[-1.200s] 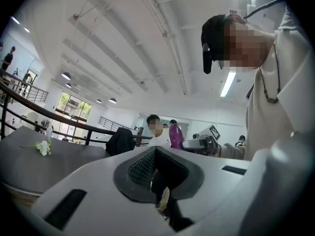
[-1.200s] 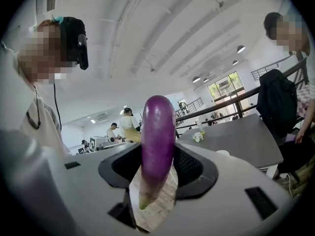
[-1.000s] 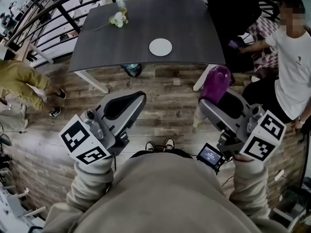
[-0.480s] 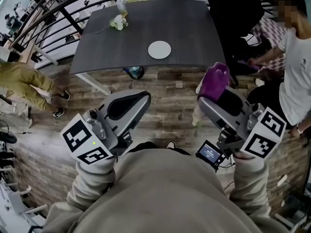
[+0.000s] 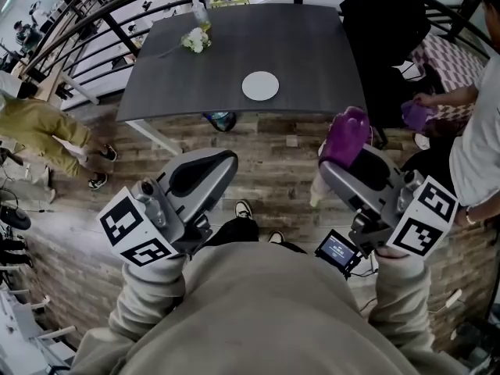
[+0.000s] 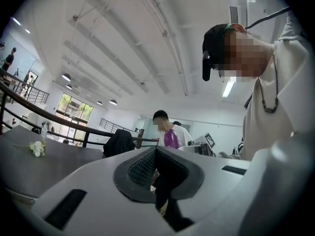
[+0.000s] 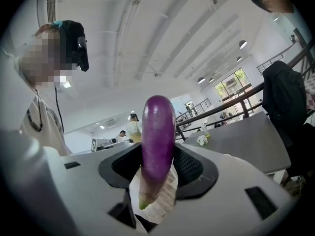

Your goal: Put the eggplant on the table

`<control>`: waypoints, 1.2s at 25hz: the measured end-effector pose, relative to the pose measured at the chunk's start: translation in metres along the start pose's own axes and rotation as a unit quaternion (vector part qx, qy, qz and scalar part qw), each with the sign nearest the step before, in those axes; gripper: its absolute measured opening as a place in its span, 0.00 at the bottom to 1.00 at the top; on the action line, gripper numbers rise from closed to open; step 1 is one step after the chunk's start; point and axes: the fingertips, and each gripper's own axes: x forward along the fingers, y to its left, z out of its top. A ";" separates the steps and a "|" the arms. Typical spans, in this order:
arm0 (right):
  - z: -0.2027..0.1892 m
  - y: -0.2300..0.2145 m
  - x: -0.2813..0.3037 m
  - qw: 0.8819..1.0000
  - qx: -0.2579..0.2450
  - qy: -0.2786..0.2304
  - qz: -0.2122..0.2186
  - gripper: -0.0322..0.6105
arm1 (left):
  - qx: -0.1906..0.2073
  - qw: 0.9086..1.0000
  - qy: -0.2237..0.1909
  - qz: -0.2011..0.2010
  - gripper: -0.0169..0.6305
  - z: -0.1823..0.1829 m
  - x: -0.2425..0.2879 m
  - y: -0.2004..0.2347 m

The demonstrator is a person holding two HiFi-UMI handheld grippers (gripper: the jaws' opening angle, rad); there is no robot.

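The right gripper (image 7: 157,166) was clamped on the eggplant (image 7: 157,136), which stood upright between its jaws with the greenish end toward the camera. It was held out over the wooden floor (image 5: 266,158), well short of the dark surface (image 5: 234,53). The left gripper (image 6: 156,170) had its jaws together on nothing. Over the last second the surface had drawn a little nearer in the head view and a shoe (image 5: 243,208) had come forward beneath the person. They were walking up to it, not yet reaching. A white plate (image 5: 260,86) sat near the surface's near edge, with flowers (image 5: 195,40) toward its far left corner. I judged the carry barely begun: the approach had to finish before any setting down.
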 end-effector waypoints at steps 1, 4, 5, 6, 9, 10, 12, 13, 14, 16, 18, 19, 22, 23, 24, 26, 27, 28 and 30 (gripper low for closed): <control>0.000 0.000 0.001 1.000 0.001 0.001 0.000 0.38 | 0.000 1.000 0.000 0.001 0.03 0.000 0.000 0.002; -0.001 -0.004 0.005 1.000 0.001 0.005 -0.004 0.38 | 0.000 1.000 -0.001 -0.001 0.03 -0.001 0.004 0.009; -0.002 -0.006 0.007 1.000 0.002 0.007 -0.006 0.38 | -0.001 1.000 -0.002 -0.002 0.03 -0.001 0.006 0.013; -0.002 -0.008 0.009 1.000 0.002 0.009 -0.008 0.38 | -0.001 1.000 -0.003 -0.004 0.03 -0.002 0.008 0.016; -0.003 -0.013 0.014 1.000 0.005 0.018 -0.014 0.38 | -0.004 1.000 -0.006 -0.007 0.03 -0.001 0.014 0.027; -0.002 -0.015 0.016 1.000 0.005 0.022 -0.016 0.38 | -0.003 1.000 -0.007 -0.007 0.03 0.000 0.016 0.031; 0.001 -0.021 0.023 0.999 0.004 0.029 -0.020 0.38 | -0.003 1.000 -0.009 -0.009 0.03 0.002 0.021 0.043; 0.002 -0.025 0.028 0.999 0.003 0.032 -0.021 0.38 | -0.004 1.000 -0.009 -0.010 0.03 0.002 0.023 0.049; 0.003 -0.027 0.034 0.999 0.003 0.035 -0.022 0.38 | -0.007 1.000 -0.009 -0.011 0.03 0.002 0.025 0.056; 0.001 -0.030 0.049 0.999 0.003 0.044 -0.021 0.38 | -0.013 1.000 -0.008 -0.012 0.03 0.000 0.025 0.070; 0.000 -0.033 0.066 0.998 0.001 0.053 -0.019 0.38 | -0.017 1.000 -0.007 -0.013 0.03 0.001 0.024 0.084; 0.001 -0.037 0.074 0.998 0.001 0.056 -0.019 0.38 | -0.017 1.000 -0.007 -0.014 0.03 0.001 0.025 0.091; 0.009 -0.050 0.097 0.998 -0.001 0.058 -0.019 0.38 | -0.015 1.000 -0.004 -0.016 0.03 0.004 0.028 0.116; 0.012 -0.054 0.106 0.998 -0.002 0.059 -0.020 0.38 | -0.014 1.000 -0.004 -0.015 0.03 0.007 0.029 0.127; 0.016 -0.058 0.116 0.998 -0.003 0.060 -0.020 0.38 | -0.012 1.000 -0.005 -0.014 0.03 0.011 0.029 0.138; 0.024 -0.063 0.136 0.998 -0.005 0.062 -0.022 0.38 | -0.008 1.000 -0.004 -0.013 0.03 0.020 0.028 0.159; 0.029 -0.065 0.147 0.998 -0.005 0.061 -0.024 0.38 | -0.006 1.000 -0.003 -0.015 0.03 0.024 0.028 0.170; 0.034 -0.068 0.158 0.998 -0.006 0.060 -0.026 0.38 | -0.004 1.000 -0.001 -0.017 0.03 0.028 0.028 0.181; 0.043 -0.074 0.179 0.998 -0.008 0.058 -0.031 0.38 | -0.002 1.000 0.003 -0.023 0.03 0.034 0.028 0.201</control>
